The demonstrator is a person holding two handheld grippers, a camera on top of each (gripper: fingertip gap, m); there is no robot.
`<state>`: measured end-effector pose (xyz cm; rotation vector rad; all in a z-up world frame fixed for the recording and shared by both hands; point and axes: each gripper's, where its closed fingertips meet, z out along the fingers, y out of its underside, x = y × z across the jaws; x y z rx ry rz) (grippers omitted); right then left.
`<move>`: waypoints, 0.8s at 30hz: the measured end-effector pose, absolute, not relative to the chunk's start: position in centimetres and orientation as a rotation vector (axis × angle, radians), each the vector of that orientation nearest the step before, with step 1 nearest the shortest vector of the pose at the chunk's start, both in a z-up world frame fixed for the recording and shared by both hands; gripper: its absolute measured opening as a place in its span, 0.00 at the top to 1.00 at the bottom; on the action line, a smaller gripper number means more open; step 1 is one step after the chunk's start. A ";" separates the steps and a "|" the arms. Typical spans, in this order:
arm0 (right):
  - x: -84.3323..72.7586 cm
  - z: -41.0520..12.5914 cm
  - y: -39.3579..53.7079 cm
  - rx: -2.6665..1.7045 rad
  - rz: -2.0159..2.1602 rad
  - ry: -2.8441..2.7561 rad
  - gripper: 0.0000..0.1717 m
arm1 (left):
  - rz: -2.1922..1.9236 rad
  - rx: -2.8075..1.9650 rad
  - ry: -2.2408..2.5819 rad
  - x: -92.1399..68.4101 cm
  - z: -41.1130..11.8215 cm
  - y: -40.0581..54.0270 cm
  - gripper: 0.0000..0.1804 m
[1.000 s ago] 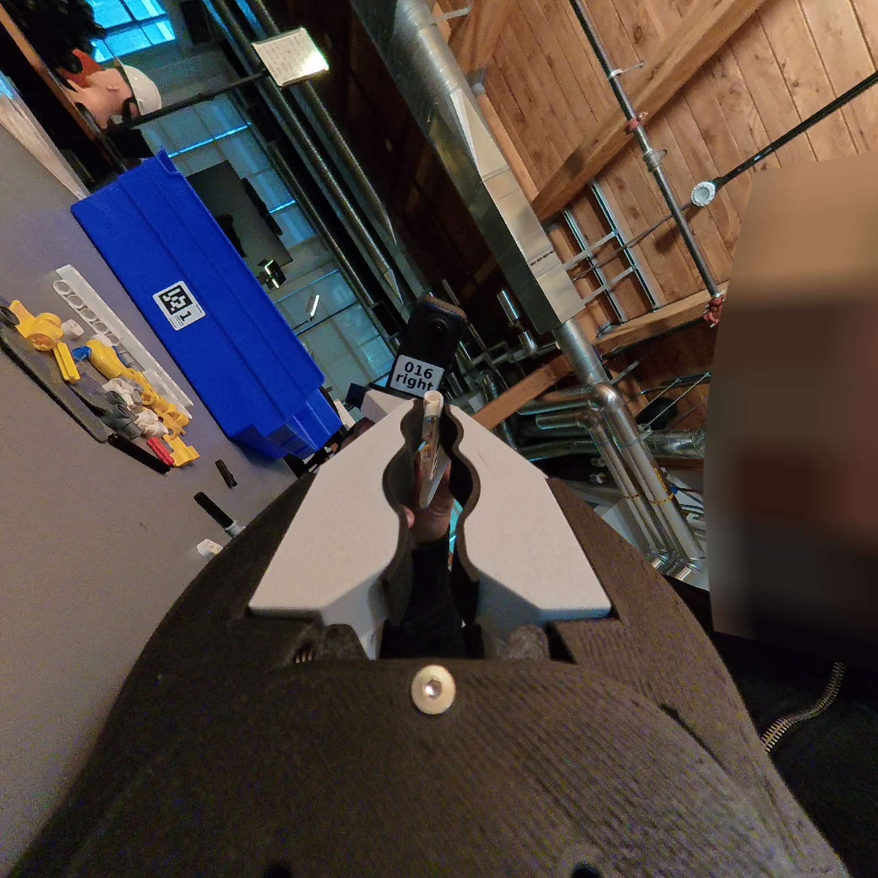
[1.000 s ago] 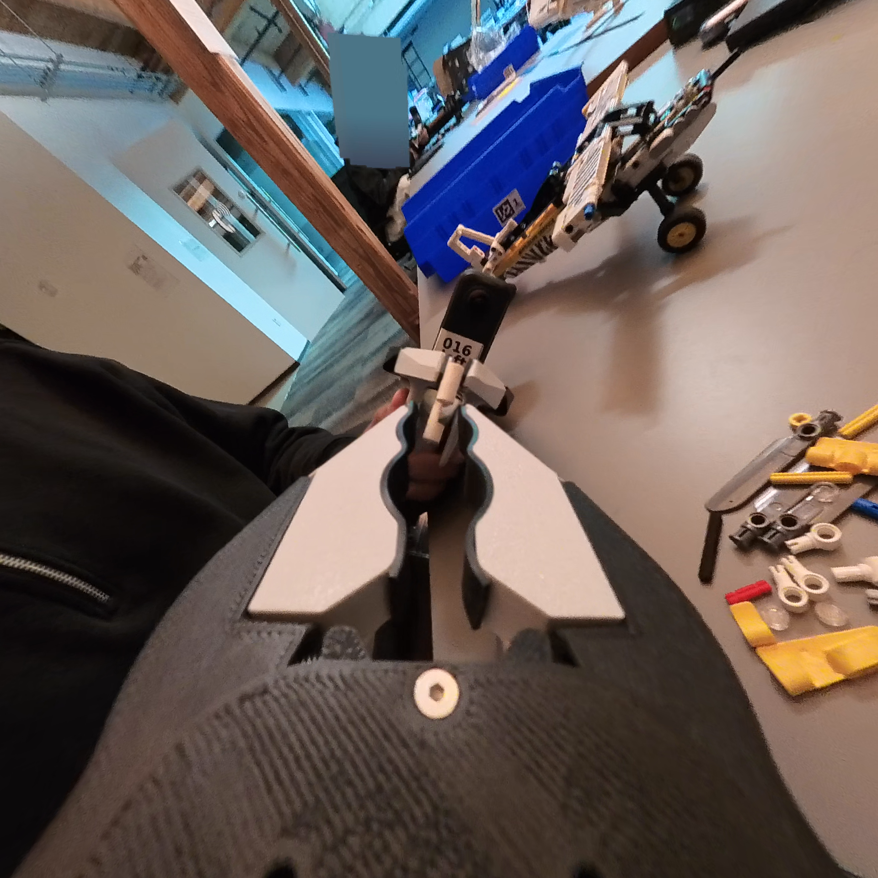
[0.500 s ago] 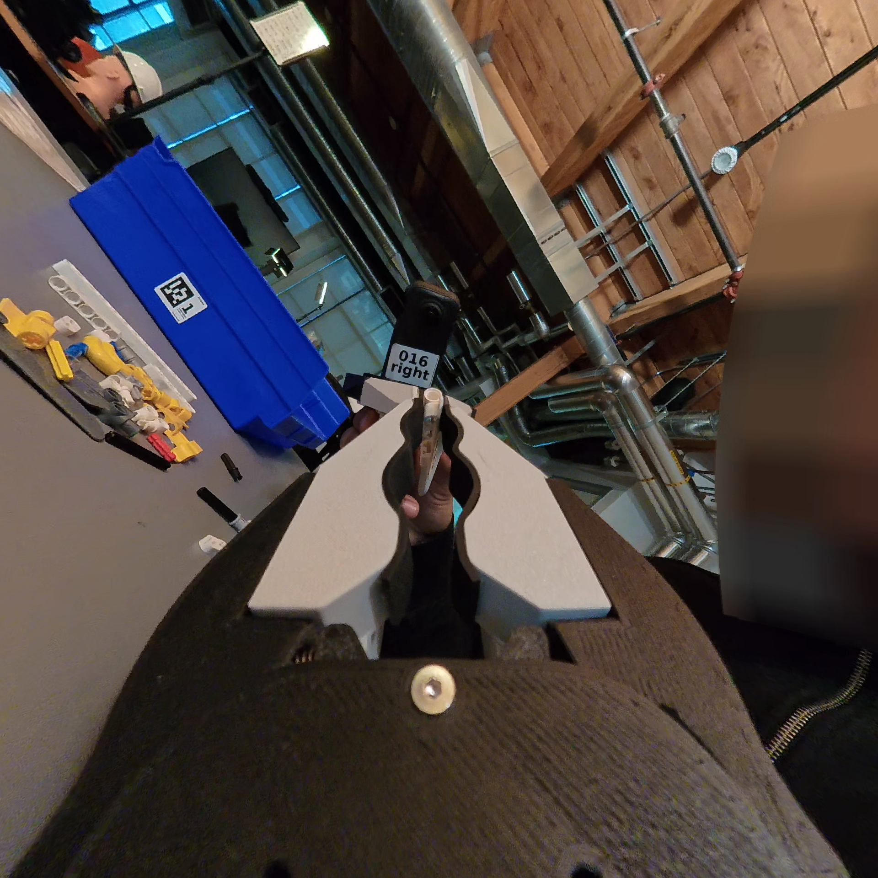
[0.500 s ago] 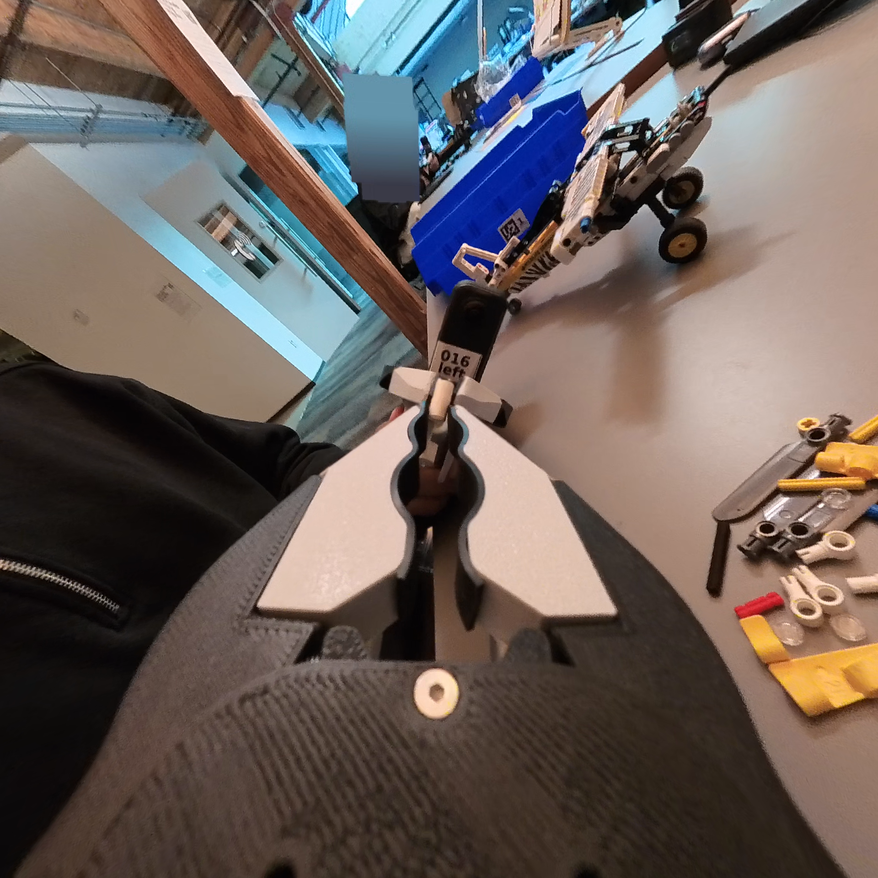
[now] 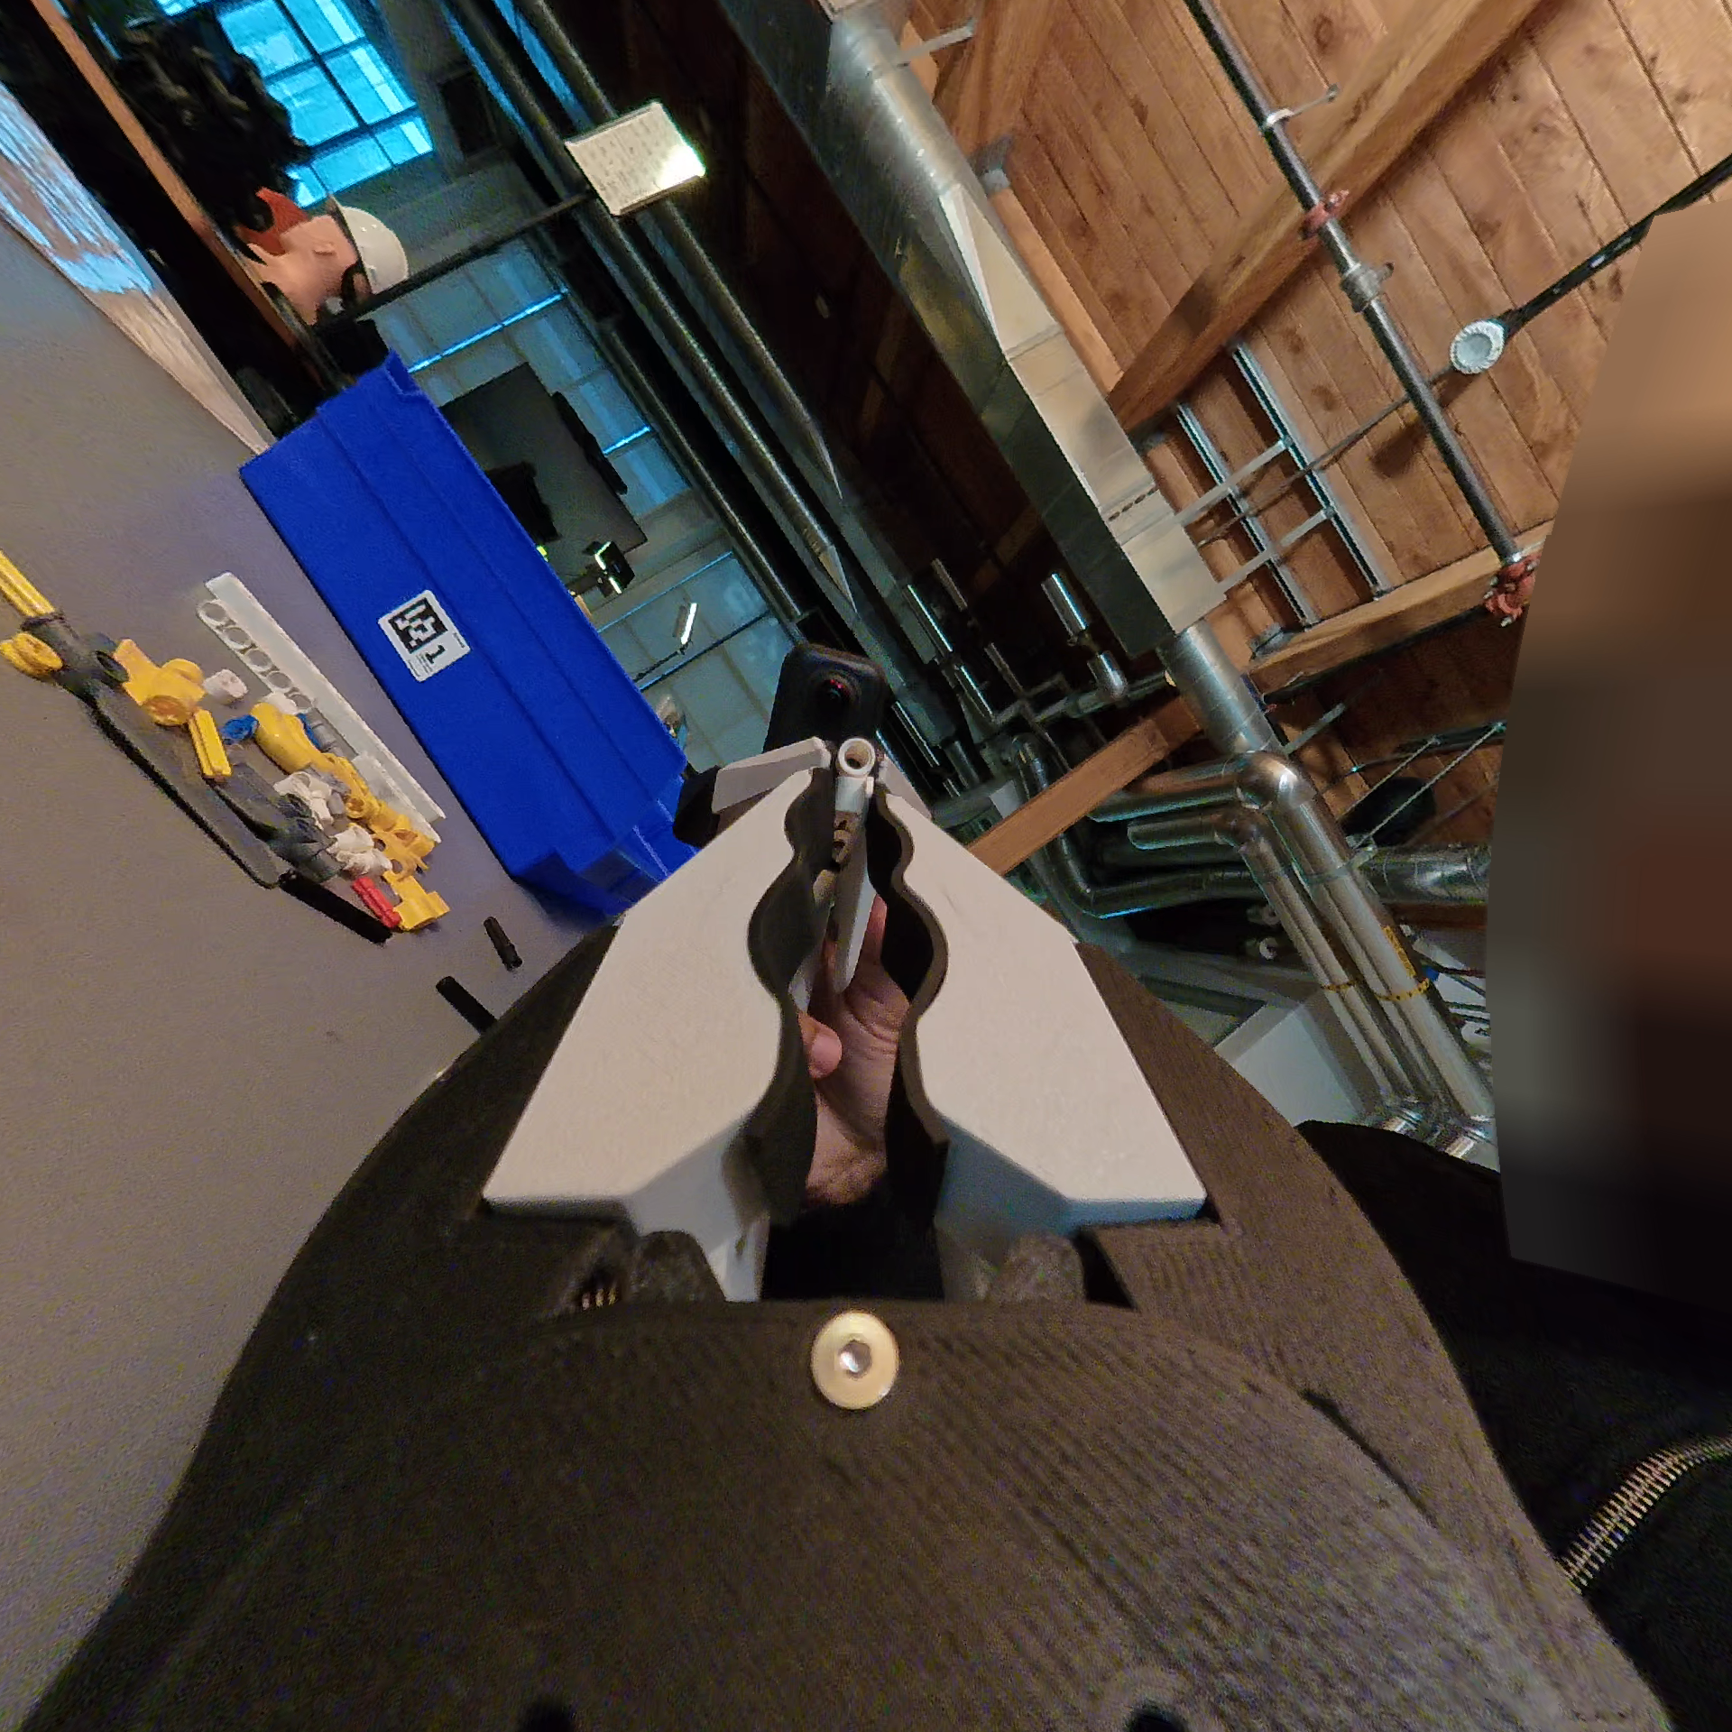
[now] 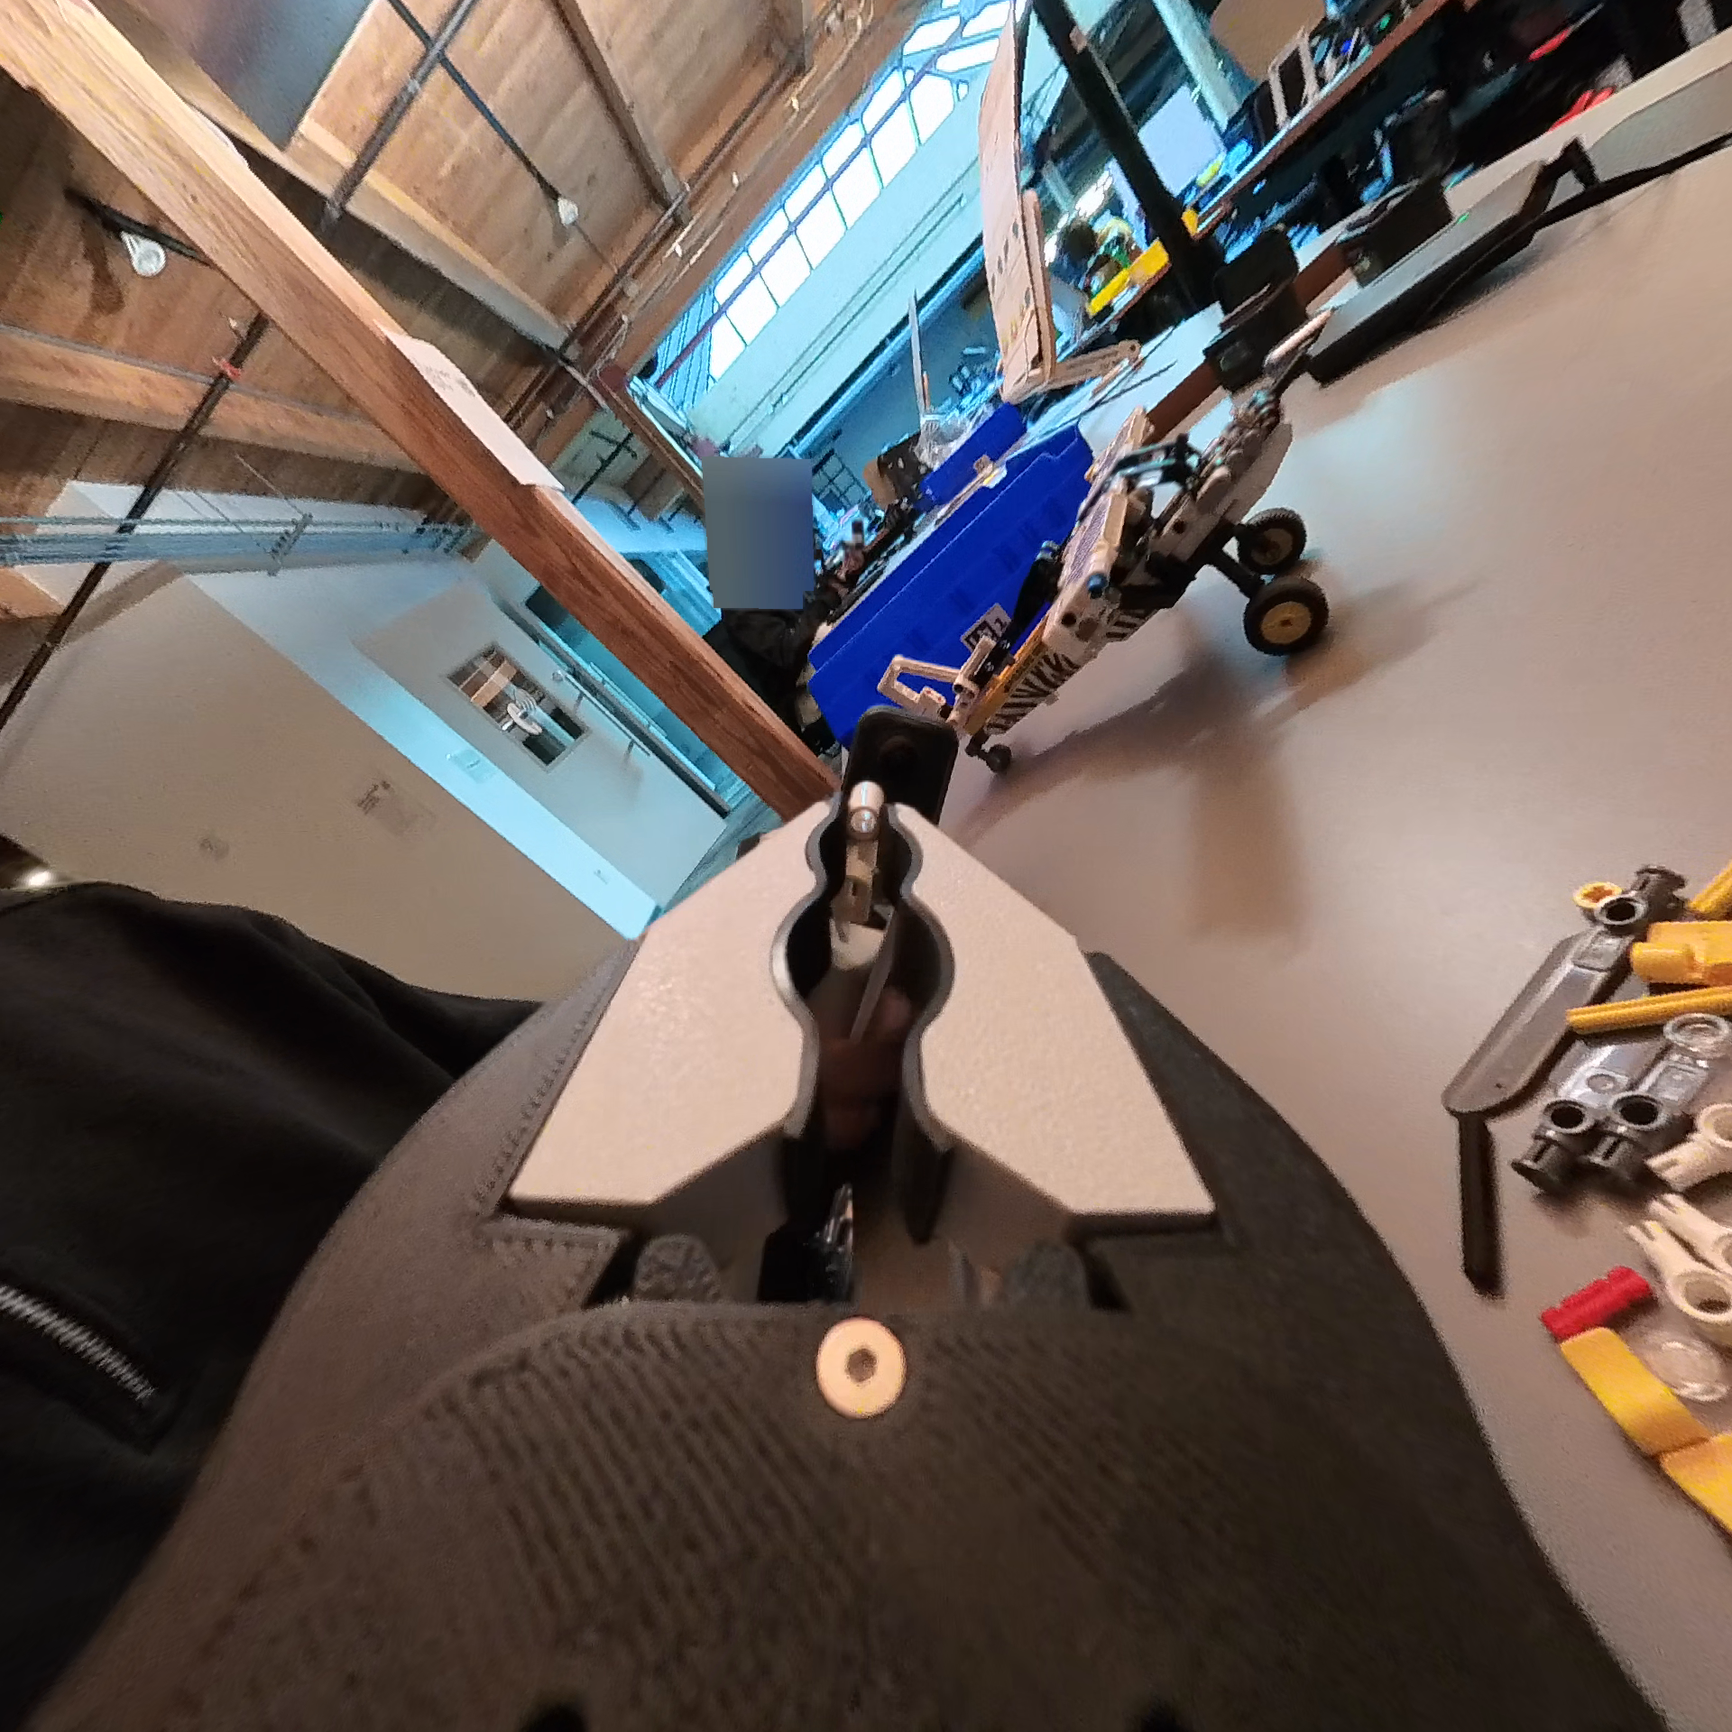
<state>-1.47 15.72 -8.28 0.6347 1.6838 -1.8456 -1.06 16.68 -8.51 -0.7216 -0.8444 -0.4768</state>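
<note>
Two grippers meet tip to tip above the worktop [image 6: 1406,797]: the left gripper [image 5: 855,797] pinches a white connector piece [image 5: 855,764], and the right gripper [image 6: 867,829], slightly spread a second ago, has now pressed together on that same piece, with loose parts [image 5: 281,778] far left

a white coded sticker [image 5: 424,636] sits on the blue bin [image 5: 487,656].

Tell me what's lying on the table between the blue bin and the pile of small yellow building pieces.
In the left wrist view, a long white beam with a row of holes lies between the blue bin and the yellow pieces, running alongside the bin.
</note>
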 end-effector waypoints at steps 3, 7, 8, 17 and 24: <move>-1.6 -8.2 15.5 0.656 -1.892 1.661 0.98 | -0.488 -0.701 -0.847 -1.2 -8.5 16.4 0.98; -1.9 -8.0 15.5 0.689 -1.939 1.592 0.98 | -0.497 -0.697 -0.845 -1.2 -8.4 16.4 0.98; -2.0 -7.8 15.6 0.696 -1.951 1.570 0.98 | -0.498 -0.703 -0.842 -1.1 -8.4 16.5 0.98; -6.0 -5.6 20.1 0.846 -2.155 1.515 0.98 | -0.471 -0.813 -0.772 0.6 -8.1 18.3 0.98; -8.9 -11.8 22.0 1.013 -1.824 2.465 0.97 | -0.503 -0.788 -0.781 0.0 -8.3 18.1 0.98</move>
